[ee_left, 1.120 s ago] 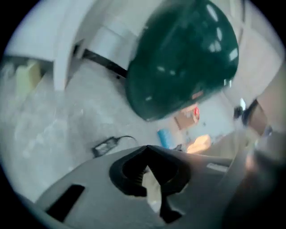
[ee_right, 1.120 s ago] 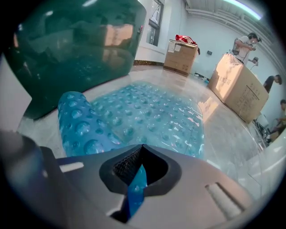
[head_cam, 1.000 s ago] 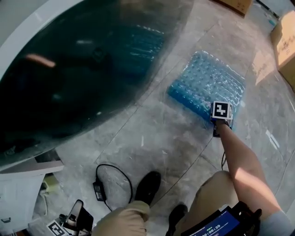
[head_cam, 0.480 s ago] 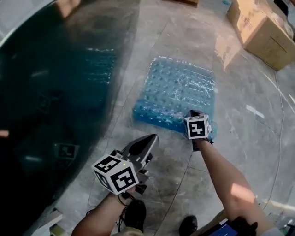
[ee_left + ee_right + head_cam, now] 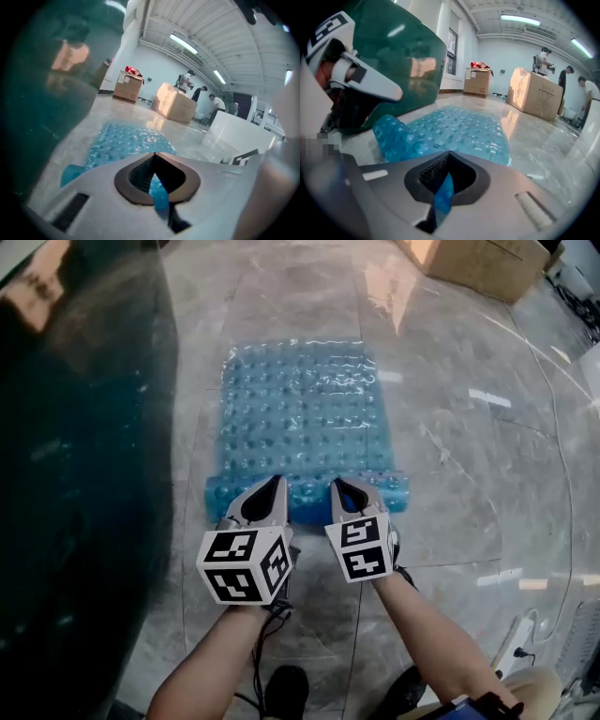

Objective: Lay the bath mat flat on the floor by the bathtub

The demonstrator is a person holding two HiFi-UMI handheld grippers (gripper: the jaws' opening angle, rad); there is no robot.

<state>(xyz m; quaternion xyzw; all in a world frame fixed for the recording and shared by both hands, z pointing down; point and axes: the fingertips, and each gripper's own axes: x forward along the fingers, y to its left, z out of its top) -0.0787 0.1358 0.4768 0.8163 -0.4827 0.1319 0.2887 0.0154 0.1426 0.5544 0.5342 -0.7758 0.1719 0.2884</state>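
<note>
Beside the one dark bathtub [image 5: 75,474], a single blue bath mat [image 5: 300,409] lies on the floor [image 5: 450,456], its near edge curled up. The left gripper [image 5: 274,487] and the right gripper [image 5: 339,487], two in all, each have their fingers clamped on that curled edge.

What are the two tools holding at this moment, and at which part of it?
Both are shut on the blue bath mat, at its near, rolled-over edge. The left tool grips left of that edge's middle and the right tool right of it.
</note>
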